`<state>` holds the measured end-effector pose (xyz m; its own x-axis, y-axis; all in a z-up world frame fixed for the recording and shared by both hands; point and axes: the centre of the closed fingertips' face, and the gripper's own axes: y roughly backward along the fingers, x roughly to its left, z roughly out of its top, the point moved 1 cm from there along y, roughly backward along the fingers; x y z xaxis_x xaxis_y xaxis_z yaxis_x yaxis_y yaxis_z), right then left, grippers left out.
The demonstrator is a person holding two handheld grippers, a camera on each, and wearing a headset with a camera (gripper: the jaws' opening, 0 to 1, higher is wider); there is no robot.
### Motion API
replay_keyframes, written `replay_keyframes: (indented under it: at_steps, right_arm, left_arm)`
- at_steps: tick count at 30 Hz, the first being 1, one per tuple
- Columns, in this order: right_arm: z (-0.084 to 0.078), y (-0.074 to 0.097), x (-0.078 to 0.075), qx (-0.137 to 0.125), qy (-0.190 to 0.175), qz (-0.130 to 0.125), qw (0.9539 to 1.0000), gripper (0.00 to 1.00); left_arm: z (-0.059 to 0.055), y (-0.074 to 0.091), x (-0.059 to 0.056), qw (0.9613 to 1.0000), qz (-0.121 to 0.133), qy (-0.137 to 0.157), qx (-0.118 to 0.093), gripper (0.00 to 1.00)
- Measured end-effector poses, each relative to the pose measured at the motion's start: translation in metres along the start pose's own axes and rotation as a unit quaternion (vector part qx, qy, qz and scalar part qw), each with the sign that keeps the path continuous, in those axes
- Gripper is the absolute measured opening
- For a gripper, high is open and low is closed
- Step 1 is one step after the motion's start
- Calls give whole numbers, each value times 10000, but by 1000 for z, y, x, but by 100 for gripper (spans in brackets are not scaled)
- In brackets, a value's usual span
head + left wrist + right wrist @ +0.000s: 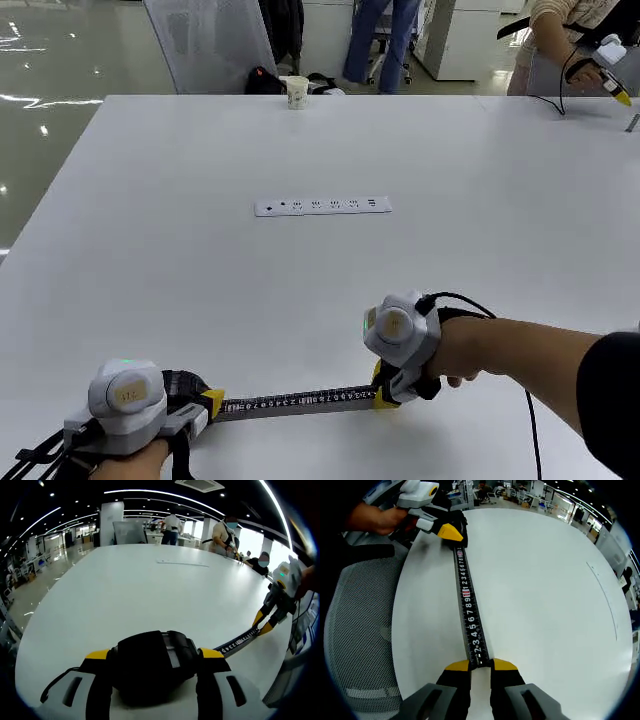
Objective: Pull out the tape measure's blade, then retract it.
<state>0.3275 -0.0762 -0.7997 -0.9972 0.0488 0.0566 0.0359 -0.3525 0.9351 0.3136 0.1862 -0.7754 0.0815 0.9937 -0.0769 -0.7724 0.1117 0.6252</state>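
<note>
Left gripper (208,404): clenched around the black tape measure (152,667), near the front edge of the white table (300,290) | Right gripper (384,394): pinching the tip of the blade (300,402) | Blade: drawn out, lying flat on the table between both grippers | Farther back: power strip (322,206), paper cup (297,92)

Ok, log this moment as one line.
left gripper: shut on tape measure case | right gripper: shut on blade | blade: extended straight between grippers, along table

Ceiling light strips (165,493) shine bright; floor (40,70) glares, edges bend.
</note>
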Motion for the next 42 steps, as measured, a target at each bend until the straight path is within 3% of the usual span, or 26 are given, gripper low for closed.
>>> replay_keyframes:
  at_steps: [10, 42]
  right_arm:
    - [2, -2, 1, 36, 121, -7, 9999, 11]
    - [12, -5, 4, -9, 271, -63, 9996, 11]
  left_arm:
    - [0, 0, -1, 9999, -109, -36, 22, 63]
    - [0, 0, 1, 9999, -101, -67, 66, 64]
